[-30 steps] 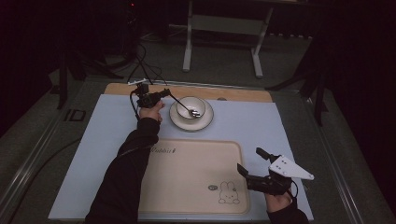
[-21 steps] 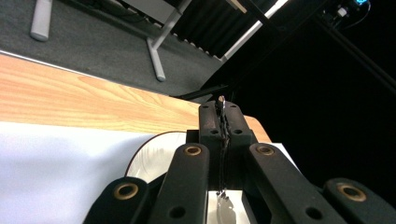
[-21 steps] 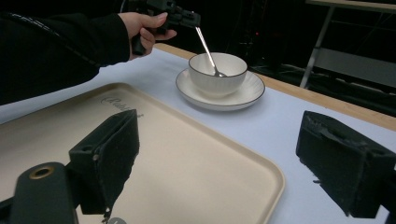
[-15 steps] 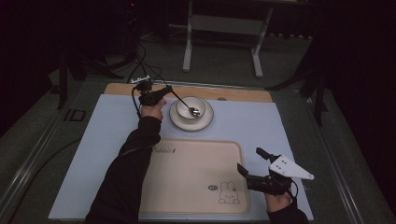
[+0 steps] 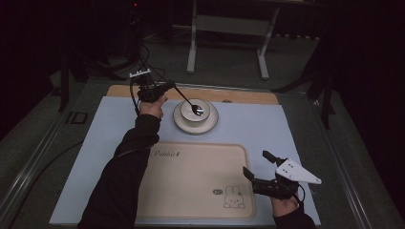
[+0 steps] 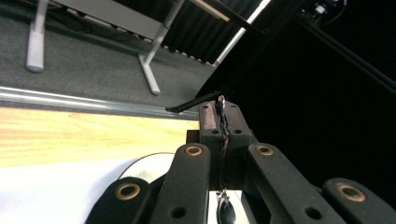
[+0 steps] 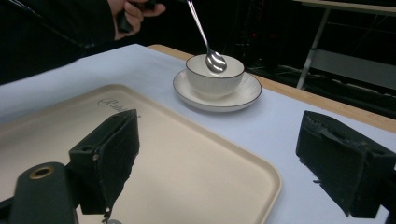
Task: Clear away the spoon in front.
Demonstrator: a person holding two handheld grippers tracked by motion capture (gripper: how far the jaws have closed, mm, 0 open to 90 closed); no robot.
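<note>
my left claw (image 5: 165,87) is clamped tight on the handle of the spoon (image 5: 187,101); in the left gripper view the thin metal handle (image 6: 221,122) runs straight down between the two pressed-together pads. the spoon slopes down from that claw, and its bowl hangs at the mouth of the cup (image 5: 195,110), above the rim as the right gripper view shows it (image 7: 214,59). whether the spoon's tip touches the cup i cannot tell. the cup (image 7: 214,74) is white with a dark line along its lip and sits upright in the middle of a white saucer (image 5: 210,125), which has the same dark edge line. the saucer rests on the pale blue mat (image 5: 267,129) that covers the counter, toward the far side, close to the strip of bare wood (image 5: 239,95) at the counter's back edge.

nearer to me lies a cream tray (image 5: 191,176) with a rabbit drawing in its near right corner and a script word at its far left corner; it lies well apart from the saucer. my right claw (image 5: 260,164) is low over the tray's right edge, jaws spread wide with nothing between them, pointing toward the cup. in the right gripper view the two black pads (image 7: 109,158) stand far apart with the tray's rim (image 7: 273,179) between them.
</note>
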